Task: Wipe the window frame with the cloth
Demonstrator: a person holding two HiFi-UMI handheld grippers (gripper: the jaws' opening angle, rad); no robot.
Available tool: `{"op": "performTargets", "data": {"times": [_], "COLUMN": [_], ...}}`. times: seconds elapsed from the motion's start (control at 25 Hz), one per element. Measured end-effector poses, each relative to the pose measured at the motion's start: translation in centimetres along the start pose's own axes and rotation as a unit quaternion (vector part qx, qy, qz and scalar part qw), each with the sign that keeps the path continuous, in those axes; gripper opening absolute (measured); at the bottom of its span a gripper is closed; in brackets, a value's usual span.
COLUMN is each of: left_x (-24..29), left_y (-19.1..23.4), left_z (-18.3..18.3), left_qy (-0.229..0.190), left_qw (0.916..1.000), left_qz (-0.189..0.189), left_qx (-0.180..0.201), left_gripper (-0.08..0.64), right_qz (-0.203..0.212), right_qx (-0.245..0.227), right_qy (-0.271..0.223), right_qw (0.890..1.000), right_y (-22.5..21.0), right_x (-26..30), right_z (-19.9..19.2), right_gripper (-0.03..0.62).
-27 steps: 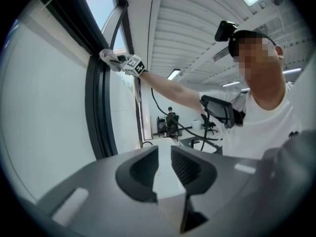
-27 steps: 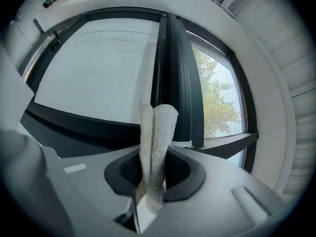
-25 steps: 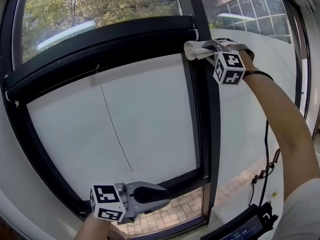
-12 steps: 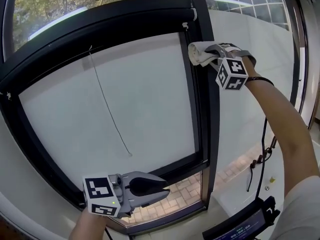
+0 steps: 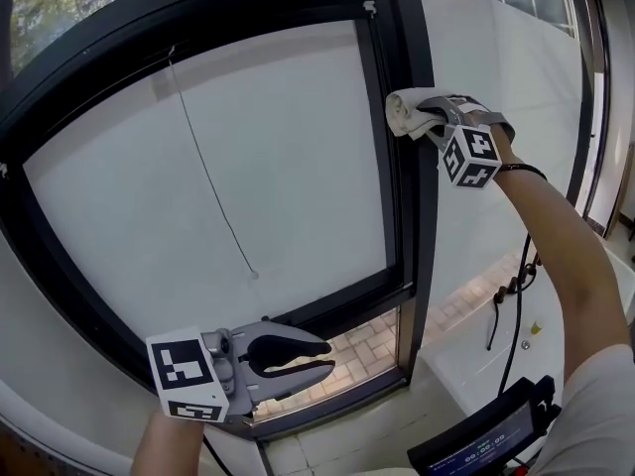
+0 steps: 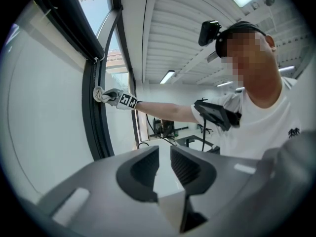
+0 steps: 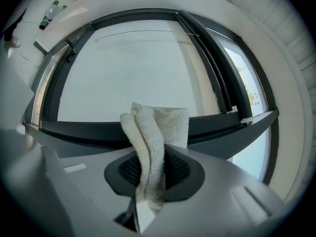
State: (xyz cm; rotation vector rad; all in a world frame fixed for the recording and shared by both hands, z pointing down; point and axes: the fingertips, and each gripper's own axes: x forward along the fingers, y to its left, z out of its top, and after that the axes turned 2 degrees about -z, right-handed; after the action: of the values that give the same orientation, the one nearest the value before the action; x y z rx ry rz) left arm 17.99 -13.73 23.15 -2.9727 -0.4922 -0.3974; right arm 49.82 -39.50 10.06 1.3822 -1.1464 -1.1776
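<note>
White cloth (image 7: pixel 157 132) is pinched in the closed jaws of the right gripper (image 7: pixel 153 174) and pressed against the window frame (image 5: pixel 412 216); left gripper (image 5: pixel 325 357) is low beside the frame, jaws slightly parted, empty.

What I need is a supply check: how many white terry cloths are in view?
1. The white terry cloth is clamped in the right gripper, against the black vertical window frame. The left gripper holds none. No other shows.

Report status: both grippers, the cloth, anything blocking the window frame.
Right gripper shut on cloth, pressed to the upright window frame. Left gripper open, empty, low. Blind cord hangs clear; nothing in the way.
</note>
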Motion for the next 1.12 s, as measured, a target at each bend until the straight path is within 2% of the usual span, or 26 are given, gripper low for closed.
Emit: {"op": "performTargets", "data": {"times": [0.32, 0.52, 0.72, 0.88, 1.12], "left_x": [-0.3, -0.2, -0.1, 0.0, -0.6], "left_y": [-0.7, -1.0, -1.2, -1.3, -0.9], "left_z": [-0.5, -1.1, -1.4, -1.2, -1.4], "left_qy": [-0.001, 0.001, 0.0, 0.0, -0.007], "left_qw": [1.0, 0.9998, 0.9994, 0.9987, 0.9978], "left_qz": [0.006, 0.017, 0.033, 0.049, 0.065], "left_qx": [-0.005, -0.008, -0.011, -0.018, -0.013], "left_gripper": [0.092, 0.092, 0.091, 0.09, 0.084], "right_qz": [0.026, 0.032, 0.056, 0.088, 0.109], "right_qx": [0.039, 0.058, 0.068, 0.083, 0.138], "right_qy": [-0.001, 0.0, 0.003, 0.007, 0.029], "right_qw": [0.999, 0.998, 0.996, 0.993, 0.984], "right_y": [7.5, 11.8, 17.5, 23.2, 30.1], "right_x": [-0.6, -1.2, -1.9, -2.7, -3.2], "right_z": [-0.9, -1.3, -1.9, -2.3, -2.5], "right_gripper": [0.067, 0.067, 0.067, 0.067, 0.067]}}
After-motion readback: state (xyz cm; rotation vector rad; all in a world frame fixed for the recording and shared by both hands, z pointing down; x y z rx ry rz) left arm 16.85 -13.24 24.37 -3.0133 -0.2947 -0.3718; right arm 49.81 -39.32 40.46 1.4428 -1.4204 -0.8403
